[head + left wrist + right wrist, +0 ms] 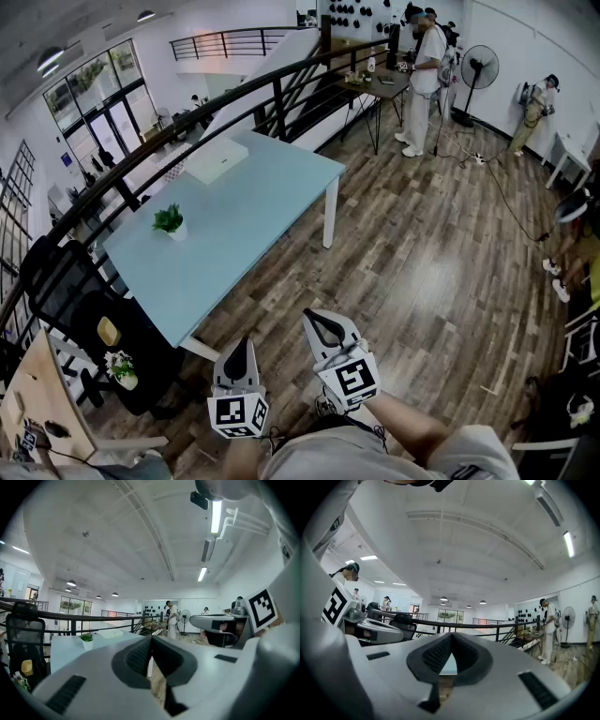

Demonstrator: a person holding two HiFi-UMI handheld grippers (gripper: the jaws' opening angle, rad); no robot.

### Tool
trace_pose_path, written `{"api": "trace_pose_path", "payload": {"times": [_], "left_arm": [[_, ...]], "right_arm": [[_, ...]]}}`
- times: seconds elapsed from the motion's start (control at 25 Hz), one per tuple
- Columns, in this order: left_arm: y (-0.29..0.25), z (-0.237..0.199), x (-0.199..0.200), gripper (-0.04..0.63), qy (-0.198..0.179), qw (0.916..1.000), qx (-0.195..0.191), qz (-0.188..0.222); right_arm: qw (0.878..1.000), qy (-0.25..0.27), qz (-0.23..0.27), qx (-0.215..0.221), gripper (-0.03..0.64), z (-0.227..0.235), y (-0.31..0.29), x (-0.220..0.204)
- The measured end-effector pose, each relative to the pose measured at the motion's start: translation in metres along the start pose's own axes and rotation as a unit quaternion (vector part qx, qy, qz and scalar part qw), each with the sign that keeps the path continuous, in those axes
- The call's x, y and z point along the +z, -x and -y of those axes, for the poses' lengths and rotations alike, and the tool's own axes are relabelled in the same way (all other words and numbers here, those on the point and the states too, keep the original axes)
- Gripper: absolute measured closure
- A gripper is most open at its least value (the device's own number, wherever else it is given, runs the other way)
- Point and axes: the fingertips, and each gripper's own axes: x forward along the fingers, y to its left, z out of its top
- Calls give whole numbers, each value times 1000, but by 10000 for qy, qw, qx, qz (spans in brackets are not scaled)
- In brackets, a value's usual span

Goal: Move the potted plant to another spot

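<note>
The potted plant (170,222) is a small green plant in a white pot, upright near the left end of the light blue table (244,225). The left gripper view shows the plant (86,640) far off to the left on the table. Both grippers hang low by my body over the wooden floor, well short of the table. My left gripper (238,345) is shut with nothing in it, and its jaws meet at the tip (151,640). My right gripper (320,322) is shut and empty too, its pads closed together (451,638).
A white flat box (217,159) lies at the table's far end. A black office chair (70,281) and a second small plant (122,368) on a wooden desk stand at the left. A black railing (234,103) runs behind the table. People, a fan (478,67) and a floor cable (511,202) are at the back right.
</note>
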Motion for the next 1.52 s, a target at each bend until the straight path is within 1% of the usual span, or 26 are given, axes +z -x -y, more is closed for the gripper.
{"api": "trace_pose_path", "payload": {"times": [0.2,0.36,0.56,0.72,0.84,0.92,1.0,1.12,1.28,1.36,1.52], "left_arm": [[-16,16,1,583,-7,10000,42,45],[-37,19,1,583,-26,9998,174,31],[-56,20,-6,583,3,9994,346,-99],[-65,12,-21,583,34,9982,472,-359],[-68,1,-31,583,36,9968,569,-564],[-72,-3,-38,583,88,9960,608,-645],[-83,-5,-44,583,116,9959,567,-693],[-105,-6,-51,583,125,9963,397,-753],[-136,-19,-53,583,157,9968,151,-768],[-152,-32,-47,583,170,9974,74,-702],[-184,-66,-36,583,251,9977,-41,-636]], "right_arm": [[10000,-9,-9,44,614,19,1,-5],[9999,-29,41,136,614,41,-8,-10],[9975,13,-80,696,614,47,-23,-28],[9959,1,-296,850,612,55,-35,-50],[9948,-84,-411,929,558,50,-47,-68],[9933,-31,-597,990,533,48,-52,-76],[9921,-19,-740,1010,520,50,-57,-85],[9925,-155,-789,919,510,58,-70,-101],[9903,-38,-1101,843,481,69,-94,-108],[9908,-20,-1105,781,463,74,-111,-108],[9932,-170,-952,645,443,84,-151,-106]]}}
